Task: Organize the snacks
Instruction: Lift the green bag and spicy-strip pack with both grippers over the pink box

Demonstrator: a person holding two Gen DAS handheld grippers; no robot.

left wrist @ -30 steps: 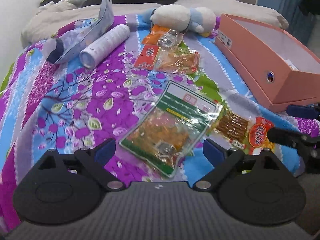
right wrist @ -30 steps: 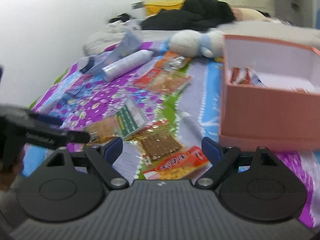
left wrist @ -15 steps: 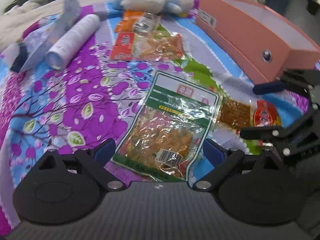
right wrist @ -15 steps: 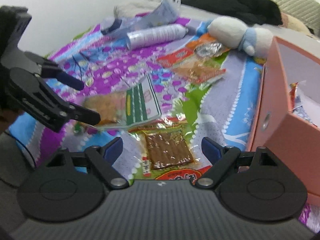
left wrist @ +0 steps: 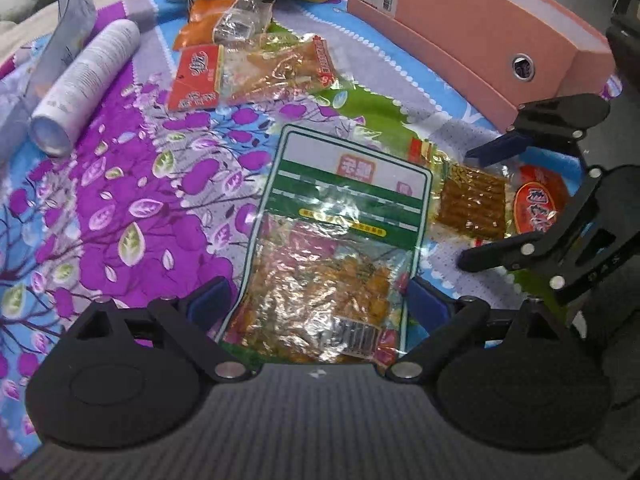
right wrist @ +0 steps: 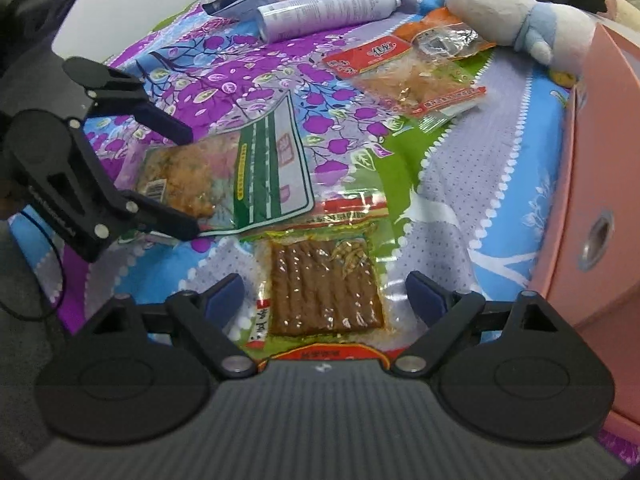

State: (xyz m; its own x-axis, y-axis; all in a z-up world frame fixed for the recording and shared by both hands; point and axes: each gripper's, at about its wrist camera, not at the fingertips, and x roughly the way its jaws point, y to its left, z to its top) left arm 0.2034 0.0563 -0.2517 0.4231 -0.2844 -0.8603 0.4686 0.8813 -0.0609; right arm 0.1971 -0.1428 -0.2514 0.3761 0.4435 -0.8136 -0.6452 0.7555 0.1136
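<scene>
Left wrist view: lying across floral bedspread (left wrist: 120, 208), pink box (left wrist: 460, 40) at right edge. Resting flat near box, green-striped snack bag (left wrist: 340, 240), between wide-open jaws of left gripper (left wrist: 316, 300), holding nothing. Lying just beside, brown snack packet (right wrist: 324, 288), framed by right gripper (right wrist: 326, 292), jaws spread, empty.

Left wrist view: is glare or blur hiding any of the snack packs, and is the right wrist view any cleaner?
Left wrist view: glare streaks the clear window of the green-bordered pack, its barcode smeared; the pink box bows from fisheye. Right wrist view: sharper, with light sheen on the brown-strip pack; corners vignette dark.
</scene>
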